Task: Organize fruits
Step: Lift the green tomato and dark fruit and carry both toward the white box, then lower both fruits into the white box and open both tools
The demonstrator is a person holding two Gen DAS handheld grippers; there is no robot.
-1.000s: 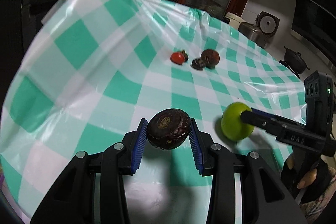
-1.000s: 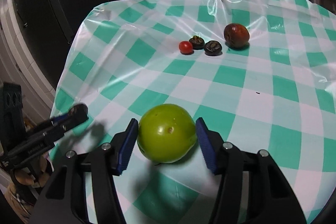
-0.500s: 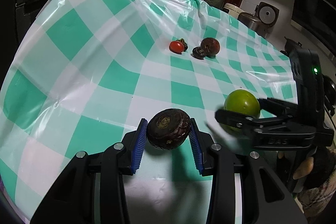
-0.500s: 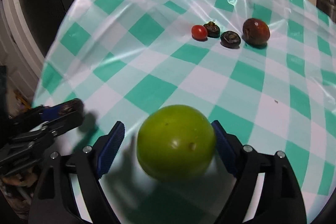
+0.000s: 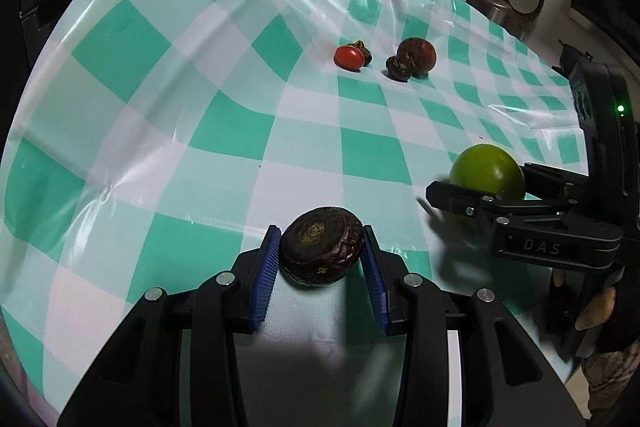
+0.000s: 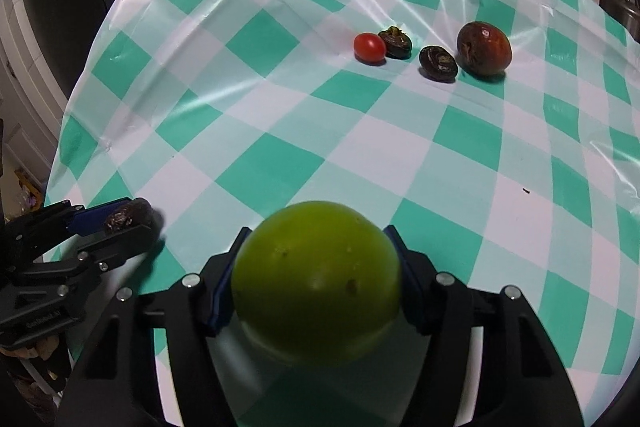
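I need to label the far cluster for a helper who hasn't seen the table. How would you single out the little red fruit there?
On the green-and-white checked tablecloth, look to the far group of four fruits. The red cherry tomato sits at its left end, touching a small dark fruit. It is the only bright red, smooth, glossy piece; its neighbours are dark brown.

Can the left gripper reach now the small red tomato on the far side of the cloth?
Probably not yet. The path across the checked cloth to the red tomato looks free, but the left gripper is already shut on a dark brown fruit, so its fingers are occupied.
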